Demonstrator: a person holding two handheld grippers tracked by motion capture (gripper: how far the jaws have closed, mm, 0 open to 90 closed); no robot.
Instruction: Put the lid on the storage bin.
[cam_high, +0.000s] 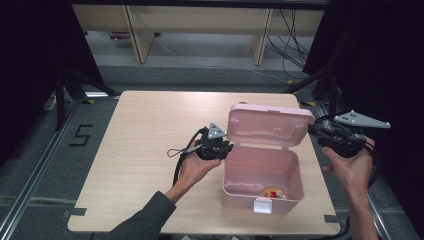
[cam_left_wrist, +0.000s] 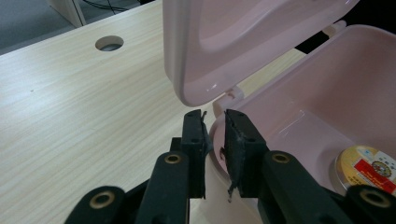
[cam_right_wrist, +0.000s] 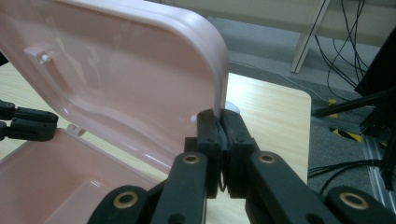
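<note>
Pink storage box (cam_high: 260, 170), standing open on the counter (cam_high: 145, 140), is steadied at its rim by the narrowly set left hand-held gripper (cam_left_wrist: 215, 140), while its lid (cam_right_wrist: 116, 79) is pinched upright by the right hand-held gripper (cam_right_wrist: 219, 135), apparently for access.

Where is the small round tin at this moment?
The round tin lies on the bottom of the open pink box, near its front wall and white latch, toward the table's right side in the high view.
</note>
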